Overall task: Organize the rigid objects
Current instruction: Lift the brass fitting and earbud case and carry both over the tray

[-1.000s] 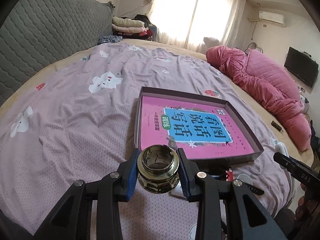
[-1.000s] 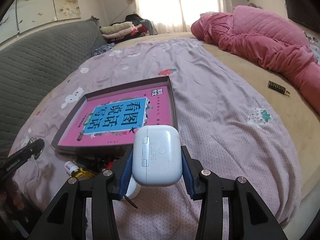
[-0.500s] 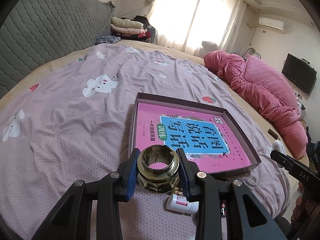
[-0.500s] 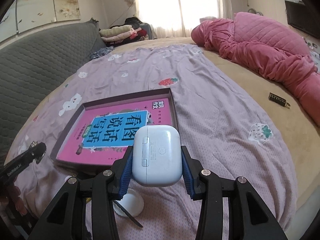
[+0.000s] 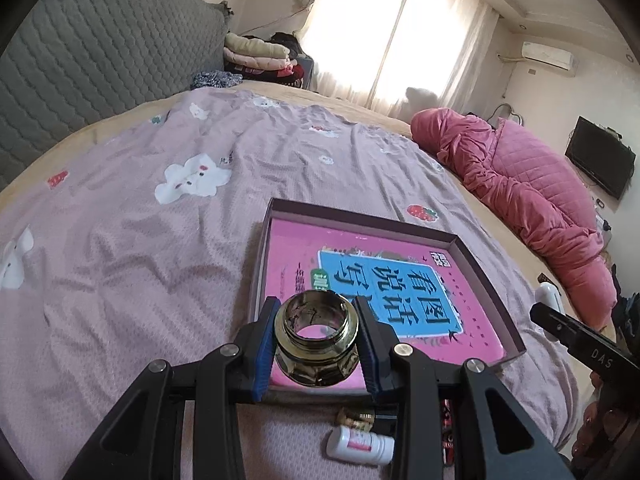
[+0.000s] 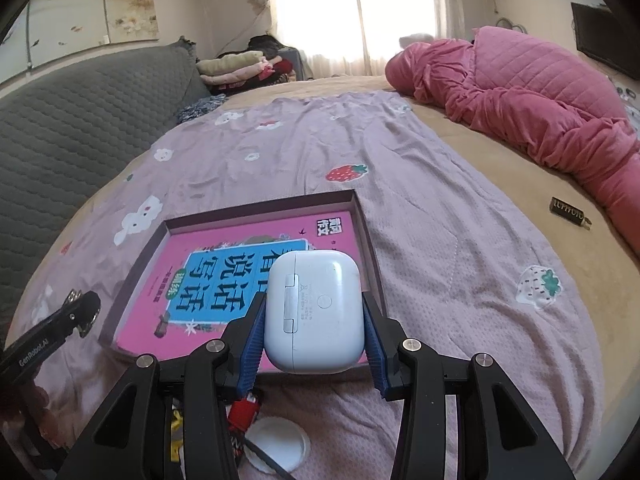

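Observation:
My left gripper (image 5: 316, 344) is shut on a small glass jar (image 5: 316, 346) with an open mouth, held over the near edge of a shallow dark box (image 5: 486, 276) that holds a pink book (image 5: 380, 280). My right gripper (image 6: 314, 320) is shut on a white earbud case (image 6: 314, 312), held over the near right corner of the same box (image 6: 366, 232). Small items lie on the bed before the box: a white tube (image 5: 358, 446), a brass piece (image 5: 356, 416), a red item (image 6: 244, 410) and a white round lid (image 6: 276, 446).
The box lies on a purple bedsheet (image 5: 140, 248). A pink quilt (image 6: 540, 108) is bunched at the right. A small dark bar (image 6: 568, 212) lies on the tan mattress. A grey headboard (image 5: 80, 60) stands at the left.
Both grippers have moved forward over the near edge of the box, each still holding its object. The small items now sit below and behind the fingers.

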A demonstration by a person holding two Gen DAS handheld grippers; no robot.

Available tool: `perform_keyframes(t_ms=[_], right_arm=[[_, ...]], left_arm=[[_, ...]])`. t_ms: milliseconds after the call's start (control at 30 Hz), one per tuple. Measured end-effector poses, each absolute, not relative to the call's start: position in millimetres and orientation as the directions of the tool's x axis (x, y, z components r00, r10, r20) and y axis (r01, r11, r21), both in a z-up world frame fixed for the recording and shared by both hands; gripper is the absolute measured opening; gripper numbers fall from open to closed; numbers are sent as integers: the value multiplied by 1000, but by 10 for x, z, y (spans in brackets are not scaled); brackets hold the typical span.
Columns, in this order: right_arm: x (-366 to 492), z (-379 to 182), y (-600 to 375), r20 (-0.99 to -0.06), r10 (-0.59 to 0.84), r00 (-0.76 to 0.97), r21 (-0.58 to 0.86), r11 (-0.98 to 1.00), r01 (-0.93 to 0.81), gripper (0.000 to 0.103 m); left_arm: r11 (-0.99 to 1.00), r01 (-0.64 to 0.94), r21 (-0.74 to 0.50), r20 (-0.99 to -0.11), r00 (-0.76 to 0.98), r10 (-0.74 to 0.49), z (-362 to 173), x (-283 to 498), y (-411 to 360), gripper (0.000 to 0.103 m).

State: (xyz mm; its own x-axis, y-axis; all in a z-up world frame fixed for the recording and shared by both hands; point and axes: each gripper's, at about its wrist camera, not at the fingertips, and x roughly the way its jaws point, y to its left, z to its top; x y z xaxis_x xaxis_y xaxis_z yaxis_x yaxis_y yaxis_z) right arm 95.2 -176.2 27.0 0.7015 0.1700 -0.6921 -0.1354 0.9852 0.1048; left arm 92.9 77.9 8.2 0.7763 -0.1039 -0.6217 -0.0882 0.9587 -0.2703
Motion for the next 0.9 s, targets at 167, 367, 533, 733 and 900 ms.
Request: perform_keyframes(t_ms=[167,367,533,733,900], right_arm=[[1024,256,-1725,-698,159,699,90,987,-134,45],[1092,224,-1692,-709,139,691,65,989,-133,45],[1157,177,-1667,-720,121,684,50,991,-122,45],[1221,80,-1597,-732,111,672,45,992,-115,45],[1252,-9,-1533,-745,110,658,37,992,-124,45]], left_arm=[[961,-80,-264,-626,772,-108,30,1072,751,36],[966,-71,-248,-647,755,-111,-83,1196,735,36],[971,-63,-229,-662,742,-108,-150,1268,714,36],[974,-51,-220,-670,734,-113,-192,1320,702,36],[977,-46,-208,-682,723,-111,-230,1356,710,36]])
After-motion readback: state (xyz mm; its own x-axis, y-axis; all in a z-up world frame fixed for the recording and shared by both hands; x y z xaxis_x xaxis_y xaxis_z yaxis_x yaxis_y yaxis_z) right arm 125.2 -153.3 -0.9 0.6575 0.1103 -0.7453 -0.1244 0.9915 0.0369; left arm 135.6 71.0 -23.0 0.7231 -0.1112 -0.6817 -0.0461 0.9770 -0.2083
